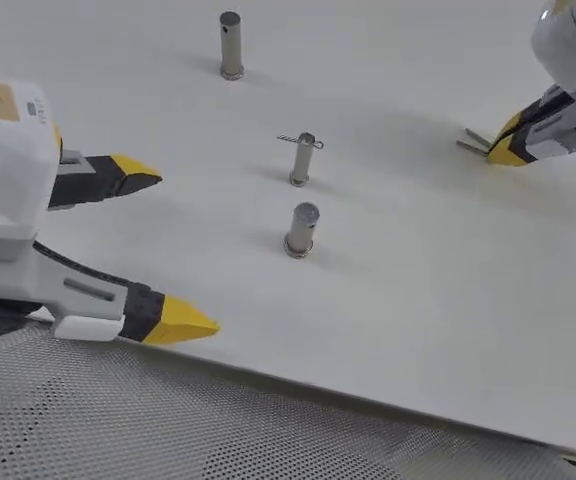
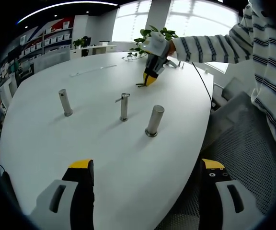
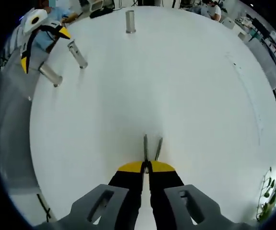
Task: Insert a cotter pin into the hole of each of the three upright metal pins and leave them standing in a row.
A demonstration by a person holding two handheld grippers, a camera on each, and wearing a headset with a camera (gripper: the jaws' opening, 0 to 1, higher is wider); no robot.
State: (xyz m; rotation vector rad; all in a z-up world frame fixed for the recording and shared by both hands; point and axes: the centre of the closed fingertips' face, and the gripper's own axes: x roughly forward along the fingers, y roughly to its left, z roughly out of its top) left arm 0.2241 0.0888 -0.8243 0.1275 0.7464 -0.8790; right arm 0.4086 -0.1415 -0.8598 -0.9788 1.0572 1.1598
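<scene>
Open room around three upright pins
The surface lies open on both sides; the upright pins stand in the middle, with gaps between them.

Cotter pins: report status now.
Left gripper open, empty. Right gripper shut on a thin metal cotter pin. Middle upright grey metal pin pinned; near pin and far pin bare. Nothing blocks them.

The left white gripper with black jaws and yellow tips hovers over the near left edge of the white table, jaws spread wide. The matching right gripper, in a white-gloved hand on a striped sleeve, reaches toward the far right edge, tips angled down, pinching a thin grey metal cotter pin.
</scene>
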